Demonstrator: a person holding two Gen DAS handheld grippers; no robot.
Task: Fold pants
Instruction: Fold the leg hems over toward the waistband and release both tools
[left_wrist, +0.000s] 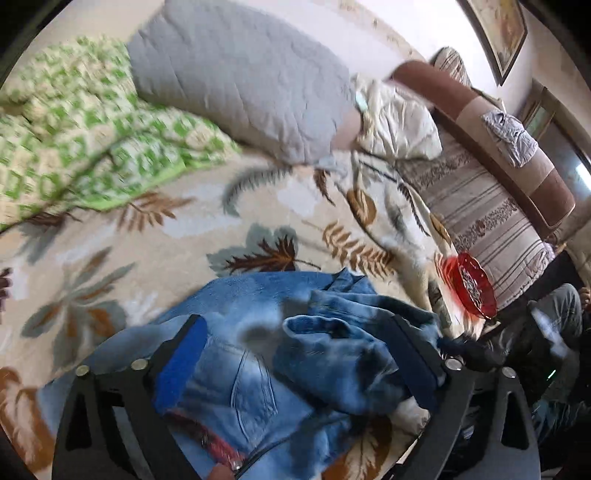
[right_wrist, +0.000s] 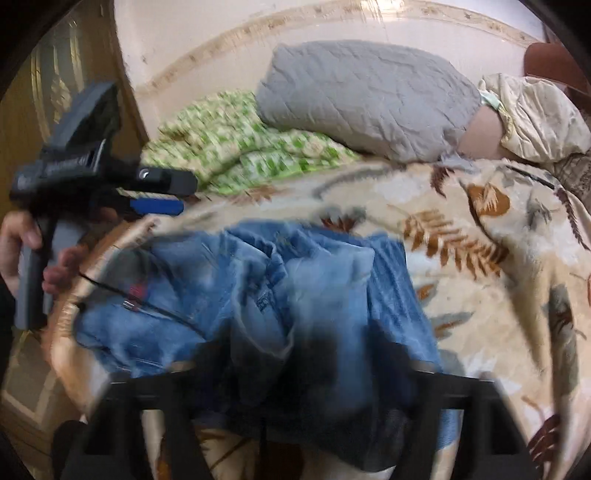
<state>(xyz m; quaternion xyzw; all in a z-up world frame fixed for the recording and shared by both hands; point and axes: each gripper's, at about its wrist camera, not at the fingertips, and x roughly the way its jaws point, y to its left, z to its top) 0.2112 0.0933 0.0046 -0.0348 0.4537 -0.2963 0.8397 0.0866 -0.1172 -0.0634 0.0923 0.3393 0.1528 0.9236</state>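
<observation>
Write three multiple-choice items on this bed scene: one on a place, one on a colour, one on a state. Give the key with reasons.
1. Where do the jeans lie?
A. on the leaf-print blanket
B. on the grey quilted pillow
C. in the red glass bowl

2. What colour are the pads on the left gripper?
A. red
B. blue
C. green

3. How do the left gripper's jaws stand?
A. shut on the jeans
B. shut on nothing
C. open, spread over the denim

Key:
1 A, the blanket shows all round the denim.
2 B, the left pad is plainly blue.
3 C, a wide gap with crumpled denim shows between the fingers.
</observation>
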